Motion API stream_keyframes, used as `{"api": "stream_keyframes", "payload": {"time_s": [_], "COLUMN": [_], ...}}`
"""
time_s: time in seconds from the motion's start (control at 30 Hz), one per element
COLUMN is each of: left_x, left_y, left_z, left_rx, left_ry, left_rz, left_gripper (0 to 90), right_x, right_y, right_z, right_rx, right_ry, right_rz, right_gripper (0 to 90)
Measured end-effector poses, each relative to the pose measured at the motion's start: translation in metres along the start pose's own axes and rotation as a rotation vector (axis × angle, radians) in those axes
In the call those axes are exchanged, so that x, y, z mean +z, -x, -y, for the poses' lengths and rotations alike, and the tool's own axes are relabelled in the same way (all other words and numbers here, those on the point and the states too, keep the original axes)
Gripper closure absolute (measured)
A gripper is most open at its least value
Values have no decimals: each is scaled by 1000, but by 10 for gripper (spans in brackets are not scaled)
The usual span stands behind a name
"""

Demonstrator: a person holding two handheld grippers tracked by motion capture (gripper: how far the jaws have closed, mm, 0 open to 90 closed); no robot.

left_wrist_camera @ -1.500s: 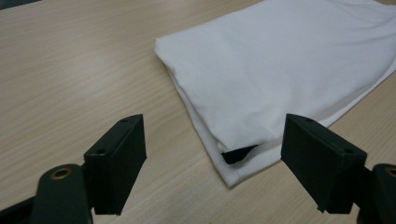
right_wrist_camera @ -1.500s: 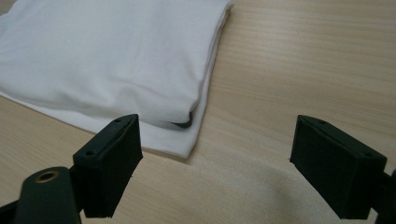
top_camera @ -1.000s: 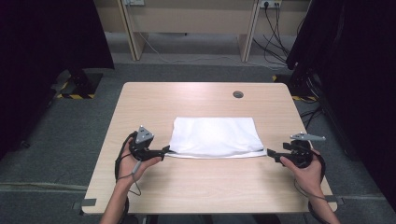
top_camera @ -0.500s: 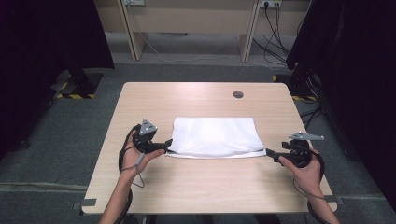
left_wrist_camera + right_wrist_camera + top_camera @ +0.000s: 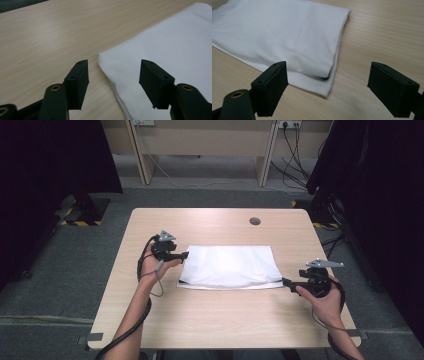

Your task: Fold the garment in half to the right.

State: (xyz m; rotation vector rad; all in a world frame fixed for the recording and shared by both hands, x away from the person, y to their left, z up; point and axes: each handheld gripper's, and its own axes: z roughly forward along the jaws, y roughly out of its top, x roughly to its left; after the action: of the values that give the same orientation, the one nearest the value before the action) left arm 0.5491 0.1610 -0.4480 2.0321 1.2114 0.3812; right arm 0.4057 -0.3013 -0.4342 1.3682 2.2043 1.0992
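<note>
On the middle of the wooden table [image 5: 220, 320] lies a folded white cloth [image 5: 229, 266], flat, its long side running across from left to right; a small round hole cover [image 5: 255, 221] sits in the tabletop beyond it, well apart from the cloth. At the cloth's far left corner rests the left gripper [image 5: 181, 255], held in the person's left hand [image 5: 154, 265], pointing across toward the fabric; in the left gripper view its jaws stand about half open and have just been closing, one pad [image 5: 77, 82] over bare wood and the other above the cloth [image 5: 160, 50], so that the corner of the fabric lies between them, though neither pad presses on it and nothing is gripped. At the cloth's near right corner sits the right gripper [image 5: 286, 282], held in the right hand [image 5: 322, 295], pointing left at the fabric and just beside it; in the right gripper view its jaws stand wide apart, the left pad [image 5: 272, 87] close over the cloth's edge and the other over bare table; the corner of the cloth [image 5: 287, 37] lies between them untouched, its upper layers lifting a little off the bottom layer there, with a dark gap showing under the fold; a cable trails from each gripper back along the forearms.
</note>
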Motion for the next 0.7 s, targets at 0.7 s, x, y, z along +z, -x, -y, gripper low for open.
{"api": "stream_keyframes", "payload": {"time_s": [0.7], "left_x": [23], "left_y": [4], "left_z": [5], "left_rx": [4], "left_ry": [-62], "left_rz": [39], "left_gripper": [712], "right_x": [3], "right_y": [-8], "right_z": [-11], "right_rx": [-48], "right_ry": [-13], "right_rz": [-21], "right_gripper": [164]}}
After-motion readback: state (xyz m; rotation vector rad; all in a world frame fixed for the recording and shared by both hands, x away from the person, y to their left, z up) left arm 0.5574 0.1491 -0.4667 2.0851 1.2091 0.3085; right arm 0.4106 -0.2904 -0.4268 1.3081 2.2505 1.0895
